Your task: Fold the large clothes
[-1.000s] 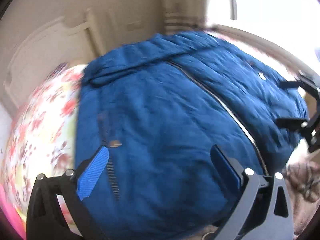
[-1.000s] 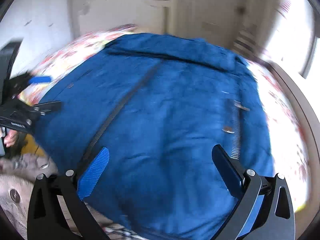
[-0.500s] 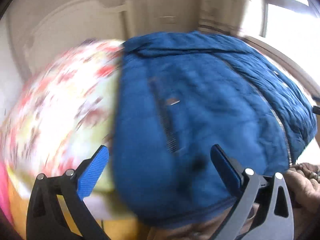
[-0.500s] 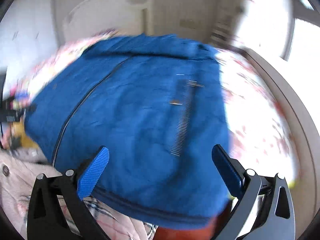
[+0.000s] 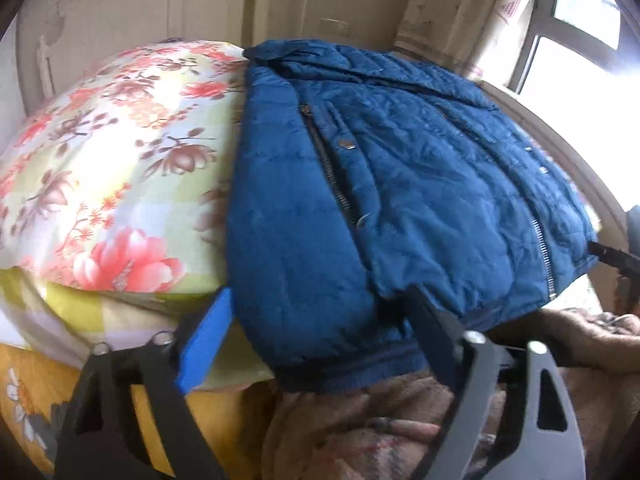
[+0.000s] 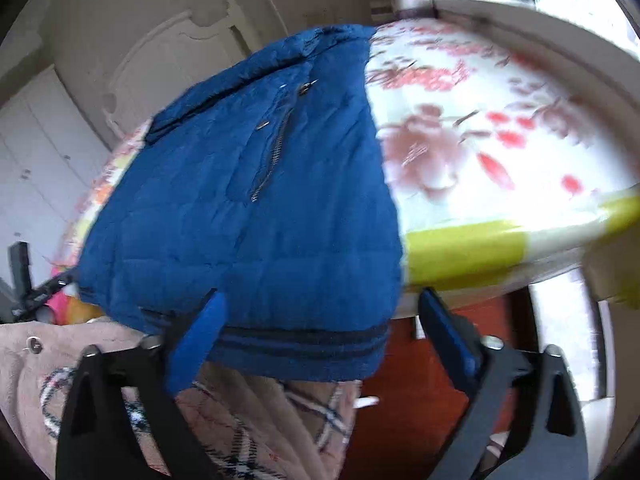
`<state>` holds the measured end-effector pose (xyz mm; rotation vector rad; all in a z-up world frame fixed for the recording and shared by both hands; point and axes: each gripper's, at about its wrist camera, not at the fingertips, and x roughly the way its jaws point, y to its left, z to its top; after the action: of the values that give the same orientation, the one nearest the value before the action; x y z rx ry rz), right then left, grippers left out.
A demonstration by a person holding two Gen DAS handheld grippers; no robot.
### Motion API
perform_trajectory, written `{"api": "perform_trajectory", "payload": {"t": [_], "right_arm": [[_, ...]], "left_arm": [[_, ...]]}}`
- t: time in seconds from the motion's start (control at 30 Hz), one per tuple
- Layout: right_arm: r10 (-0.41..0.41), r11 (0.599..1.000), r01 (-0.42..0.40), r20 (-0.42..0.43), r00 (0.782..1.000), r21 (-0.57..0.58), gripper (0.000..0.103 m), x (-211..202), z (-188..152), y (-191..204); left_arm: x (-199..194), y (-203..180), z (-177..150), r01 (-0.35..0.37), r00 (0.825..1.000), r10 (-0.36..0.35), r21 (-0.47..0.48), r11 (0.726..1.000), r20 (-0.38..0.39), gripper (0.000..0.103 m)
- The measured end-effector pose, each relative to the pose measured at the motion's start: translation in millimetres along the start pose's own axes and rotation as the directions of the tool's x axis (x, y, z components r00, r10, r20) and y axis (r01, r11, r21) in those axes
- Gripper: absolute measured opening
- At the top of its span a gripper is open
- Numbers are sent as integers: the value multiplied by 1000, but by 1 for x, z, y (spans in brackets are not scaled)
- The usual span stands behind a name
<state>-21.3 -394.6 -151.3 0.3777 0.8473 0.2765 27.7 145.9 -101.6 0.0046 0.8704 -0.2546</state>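
Left wrist view: the left gripper [image 5: 320, 336] fingers, just been closing but still spread, straddle the blue quilted jacket's [image 5: 400, 184] hem corner on the floral bed [image 5: 120, 152]; right gripper [image 6: 324, 336], likewise narrowing, brackets the opposite corner, jacket stretching lengthwise ahead

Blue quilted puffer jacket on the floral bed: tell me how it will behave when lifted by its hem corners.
The blue quilted puffer jacket would probably sag between the grips: its ribbed hem already droops over the bed edge. Its puffy quilting suggests it is light for its bulk. The smooth shell may slip, so gripping the ribbed hem seems safer.
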Motion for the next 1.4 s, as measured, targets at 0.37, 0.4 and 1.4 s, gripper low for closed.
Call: {"api": "perform_trajectory", "payload": {"t": [0.37,0.4,1.4], "right_arm": [[158,986,-151,93,983,-71,54,-20,-5,16],[151,987,-146,80,985,-67,54,-17,-5,15],[278,959,-283,143,950,13,95,-1,24,29]], "left_arm": [[2,31,-16,71,994,-82,-147,987,-69,55],[4,32,-17,71,994,-82,-151,986,-72,62],[3,5,14,218,975,-214,-91,972,53,82]]}}
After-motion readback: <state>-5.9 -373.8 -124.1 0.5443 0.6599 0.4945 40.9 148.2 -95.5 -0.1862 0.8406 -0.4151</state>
